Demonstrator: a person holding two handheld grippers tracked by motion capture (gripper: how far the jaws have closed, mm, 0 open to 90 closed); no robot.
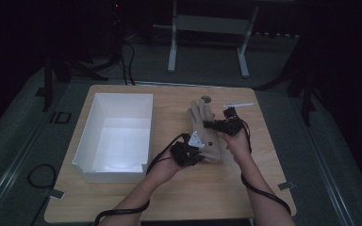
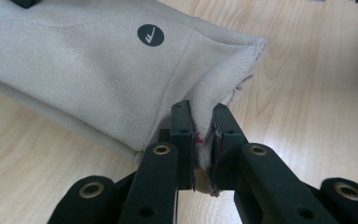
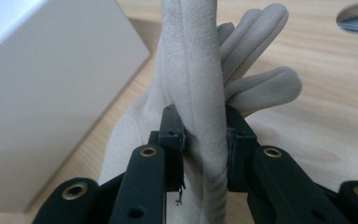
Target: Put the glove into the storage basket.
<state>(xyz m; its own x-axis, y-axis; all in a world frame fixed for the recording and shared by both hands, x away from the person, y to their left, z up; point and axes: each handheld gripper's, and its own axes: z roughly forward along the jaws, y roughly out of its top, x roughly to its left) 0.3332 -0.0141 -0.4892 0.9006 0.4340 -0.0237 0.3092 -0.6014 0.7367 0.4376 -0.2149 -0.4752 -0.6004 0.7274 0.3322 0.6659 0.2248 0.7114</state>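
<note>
One soft beige suede glove (image 1: 206,134): my left tool (image 2: 201,140) clamps its cuff at 6 o'clock, my right tool (image 3: 205,135) its folded edge.

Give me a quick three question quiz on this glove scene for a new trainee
1. True or false: the left gripper is pinching the glove at its cuff edge.
2. What does the right gripper clamp? A the white box wall, B a bunched fold of the glove, C nothing.
3. On which side of the glove does the white box stand in the high view?

Key: 1 true. 2 B. 3 On its left, apart from it.
</note>
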